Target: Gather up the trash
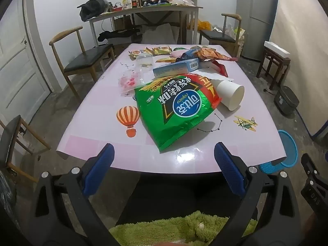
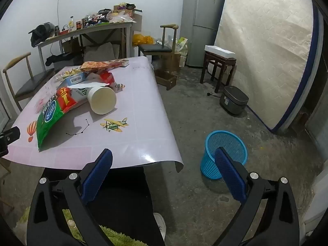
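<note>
Holding both grippers just off the near edge of the pink-covered desk, I have nothing in either one. My left gripper has its blue-padded fingers spread wide, tilted down toward the desk edge with only air between them. My right gripper is spread just as wide, one finger over the desk corner and the other in front of the blue plastic mesh wastebasket, which stands upright on the concrete floor just beside the desk's right corner. The trash lies in a loose heap on the desk: a large shiny green snack bag nearest me, lying flat with its lower end toward the near edge; a white paper cup tipped on its side just right of the bag, its mouth facing me; behind those a flat light-blue cardboard box, a red wrapper, an orange crinkled packet and a clear plastic bottle lying further back. Small yellow wrappers sit near the far edge. A fuzzy green fabric shows below my left fingers.
</note>
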